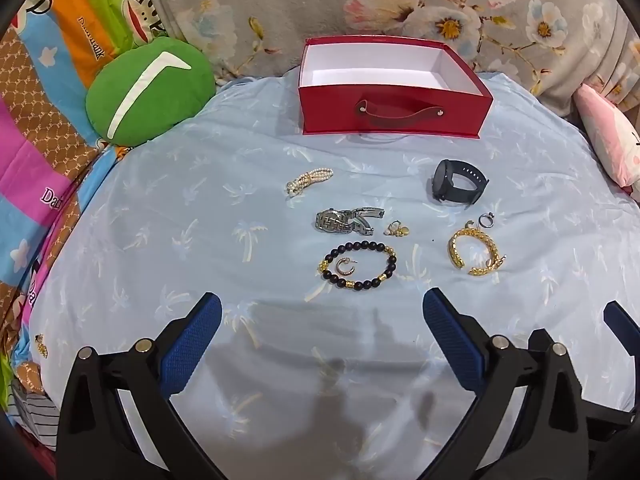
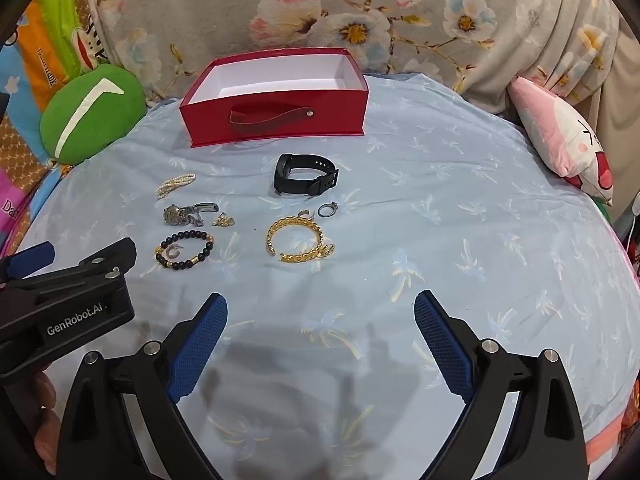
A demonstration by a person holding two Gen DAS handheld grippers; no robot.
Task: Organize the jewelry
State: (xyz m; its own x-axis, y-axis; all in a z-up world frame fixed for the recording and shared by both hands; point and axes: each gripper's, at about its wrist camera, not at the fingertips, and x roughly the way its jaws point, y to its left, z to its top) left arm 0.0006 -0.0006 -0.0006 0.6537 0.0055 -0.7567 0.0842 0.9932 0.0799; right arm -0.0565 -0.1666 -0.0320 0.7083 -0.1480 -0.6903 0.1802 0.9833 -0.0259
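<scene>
The jewelry is spread on the blue sheet (image 1: 160,208) in front of the red box (image 1: 394,110), which is seen open. Nearest the box, a pearl bracelet (image 1: 309,181) and a black watch (image 1: 460,181) are found. Further from it lie a silver watch (image 1: 348,221), a black bead bracelet (image 1: 362,264) and a gold bracelet (image 1: 474,254). The left gripper (image 1: 322,312) and the right gripper (image 2: 320,312) are held wide apart, nothing between them, well short of the box.

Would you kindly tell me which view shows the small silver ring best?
The right wrist view: the silver ring lies clear of the gold bracelet. In the left wrist view it is smaller.
</scene>
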